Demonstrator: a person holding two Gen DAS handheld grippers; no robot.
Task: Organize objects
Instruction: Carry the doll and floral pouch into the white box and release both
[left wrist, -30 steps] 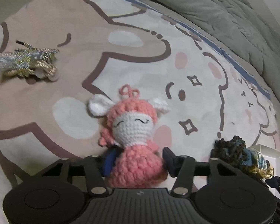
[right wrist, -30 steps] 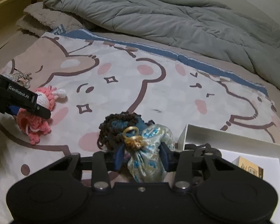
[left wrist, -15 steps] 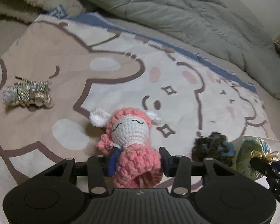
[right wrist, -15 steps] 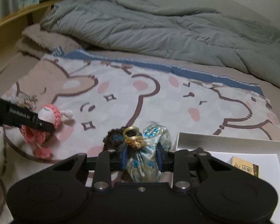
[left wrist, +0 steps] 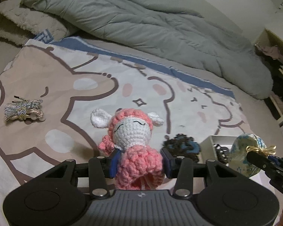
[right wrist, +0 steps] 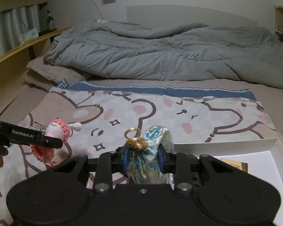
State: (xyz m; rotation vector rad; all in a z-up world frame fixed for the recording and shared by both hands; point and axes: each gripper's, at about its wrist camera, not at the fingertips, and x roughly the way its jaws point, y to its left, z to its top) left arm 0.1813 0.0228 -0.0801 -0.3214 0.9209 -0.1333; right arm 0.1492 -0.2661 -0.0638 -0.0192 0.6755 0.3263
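My left gripper (left wrist: 140,163) is shut on a pink crochet sheep doll (left wrist: 134,141) and holds it above the cartoon bear blanket (left wrist: 66,79). My right gripper (right wrist: 143,159) is shut on a blue and silver brocade pouch (right wrist: 152,156) tied with gold cord, held above the blanket beside the white box (right wrist: 262,156). The pouch (left wrist: 245,154) and the doll (right wrist: 52,141) each show in the other wrist view. A dark and blue crochet item (left wrist: 181,146) lies on the blanket by the box (left wrist: 215,139). A tassel bundle (left wrist: 22,110) lies at the far left.
A crumpled grey duvet (right wrist: 160,56) covers the far half of the bed. The white box holds a small yellow packet (right wrist: 234,164). A wooden shelf (right wrist: 18,45) runs along the left wall, and a shelf unit (left wrist: 279,86) stands at the right.
Both grippers have risen from the blanket with their loads. The pouch has come off the dark crochet item, which stays on the blanket. The doll hangs upright in the left gripper.
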